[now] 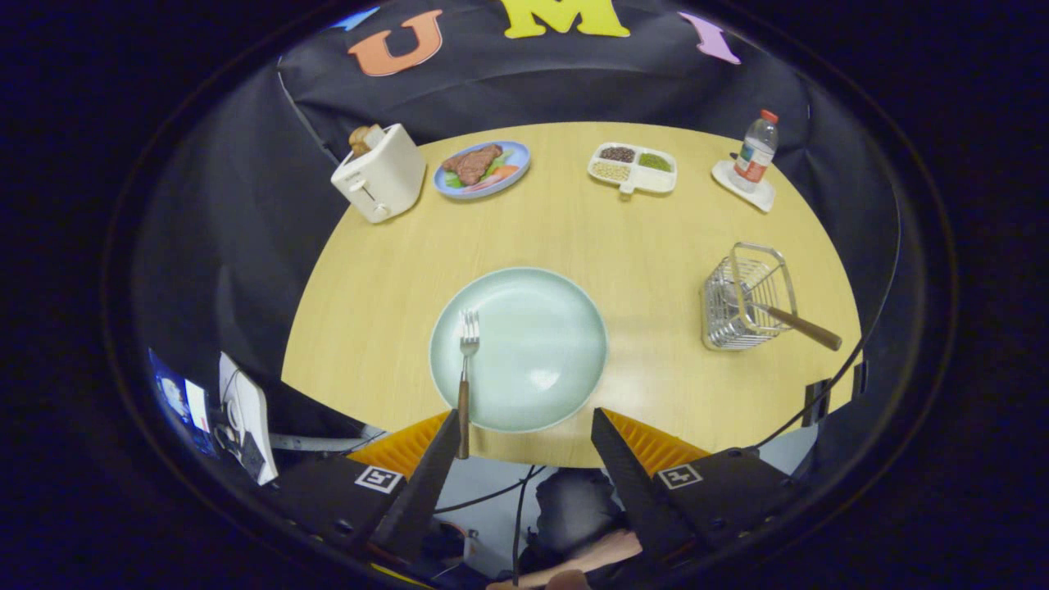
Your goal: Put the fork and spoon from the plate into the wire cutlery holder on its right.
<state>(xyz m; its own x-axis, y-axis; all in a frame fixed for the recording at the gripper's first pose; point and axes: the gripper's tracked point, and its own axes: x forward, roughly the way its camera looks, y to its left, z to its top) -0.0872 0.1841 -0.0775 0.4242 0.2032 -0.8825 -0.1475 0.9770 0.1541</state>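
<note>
The table [574, 229] looks like pale wood laminate, smooth and matt. On it the plate [541, 328] is a glossy glazed green with soft highlights. The fork [465, 360] lying on the plate has a shiny metal head and a brown wooden handle. Right of the plate, the holder [742, 307] is bright metal wire, with a wood-handled spoon [799, 325] in it. Beyond the plate, the toaster [381, 174] looks like smooth cream plastic, and the bottle [756, 152] clear plastic. The wall [229, 213] is matt black cloth.
</note>
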